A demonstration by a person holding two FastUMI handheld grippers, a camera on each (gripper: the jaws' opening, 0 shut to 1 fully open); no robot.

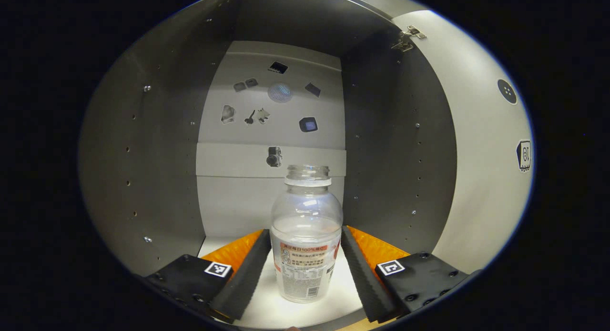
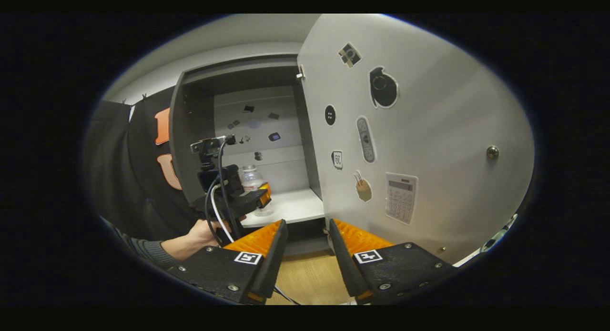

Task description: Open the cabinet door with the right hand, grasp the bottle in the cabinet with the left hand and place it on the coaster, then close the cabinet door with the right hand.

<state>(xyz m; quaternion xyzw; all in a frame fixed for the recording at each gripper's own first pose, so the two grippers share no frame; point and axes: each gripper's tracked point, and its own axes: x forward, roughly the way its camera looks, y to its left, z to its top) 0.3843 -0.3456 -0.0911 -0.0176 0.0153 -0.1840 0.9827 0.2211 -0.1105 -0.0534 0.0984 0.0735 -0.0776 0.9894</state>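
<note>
A clear, capless bottle (image 1: pixel 306 235) with a printed label stands upright on the white cabinet shelf (image 1: pixel 267 312). My left gripper (image 1: pixel 306 231) reaches into the cabinet. Its two fingertips (image 1: pixel 265 238) press against the bottle's sides, so it is shut on the bottle. In the right gripper view the same bottle (image 2: pixel 251 177) and the left gripper (image 2: pixel 259 195) appear inside the open cabinet, with a hand (image 2: pixel 200 233) behind. My right gripper (image 2: pixel 307 224) is open with nothing between its fingers, just below the shelf front and beside the open door (image 2: pixel 429 131).
The door (image 1: pixel 476 131) is swung wide to the right and carries stickers and a round knob (image 2: pixel 492 152). Dark side walls (image 1: pixel 143 169) close in on both sides of the bottle. A wooden tabletop (image 2: pixel 305 278) lies below the cabinet. A cable (image 2: pixel 217 212) hangs from the left gripper.
</note>
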